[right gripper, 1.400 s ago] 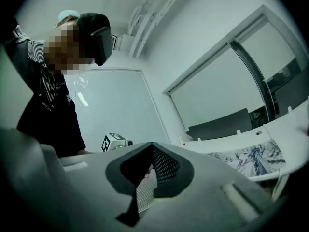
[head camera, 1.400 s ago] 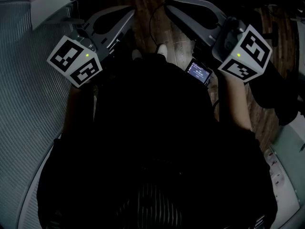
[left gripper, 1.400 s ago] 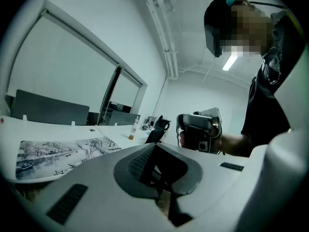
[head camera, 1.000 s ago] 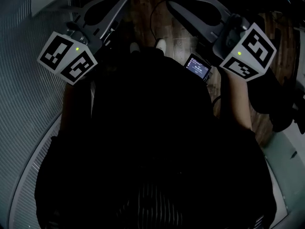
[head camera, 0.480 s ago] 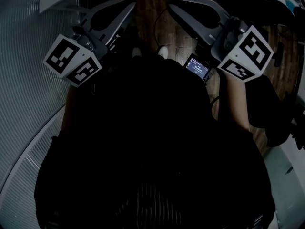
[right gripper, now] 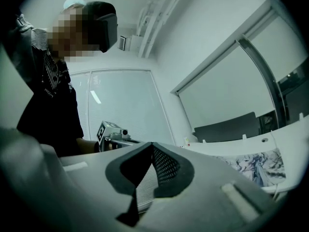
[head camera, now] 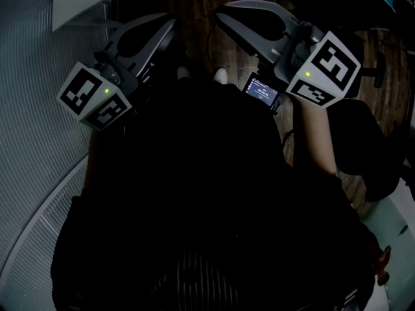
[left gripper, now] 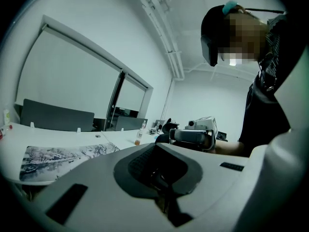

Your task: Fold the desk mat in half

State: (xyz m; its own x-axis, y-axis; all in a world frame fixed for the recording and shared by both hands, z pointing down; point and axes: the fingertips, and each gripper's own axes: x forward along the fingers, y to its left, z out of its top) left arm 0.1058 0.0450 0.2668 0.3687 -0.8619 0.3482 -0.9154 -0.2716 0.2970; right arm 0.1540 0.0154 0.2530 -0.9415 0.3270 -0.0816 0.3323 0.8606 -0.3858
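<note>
We are holding both tools close to our dark-clothed body, over a brown wooden floor [head camera: 201, 5] and away from the work.

The left tongs [left gripper: 154, 146] are closed with their tips together and nothing between them. The right tongs [right gripper: 151, 144] are also fully closed and empty. Each is a pair of smooth, pale grey curved shells lined with dark, ribbed or dimpled pads.

The desk mat [left gripper: 67, 157] lies flat and unfolded on a white desk [left gripper: 58, 134], well apart from both tongs. It is a long, thin rectangle printed with a pale grey and blue illustration. It looks soft and flexible, probably cloth-topped. The desk looks smooth and gently curved. A small bottle [left gripper: 138, 138] stands farther along it.

We judge that folding has not begun, and several things could go wrong:

- **Missed pickup:** The mat is thin and lies flush, so closed or barely parted tongs could skate over its edge.
- **Sliding:** Pushing at the edge could move the whole mat across the slick desk instead of raising it.
- **Crooked fold:** Lifting the two corners unevenly would skew the fold.
- **Slipping out:** A shallow pinch could let the limp mat drop partway over.
</note>
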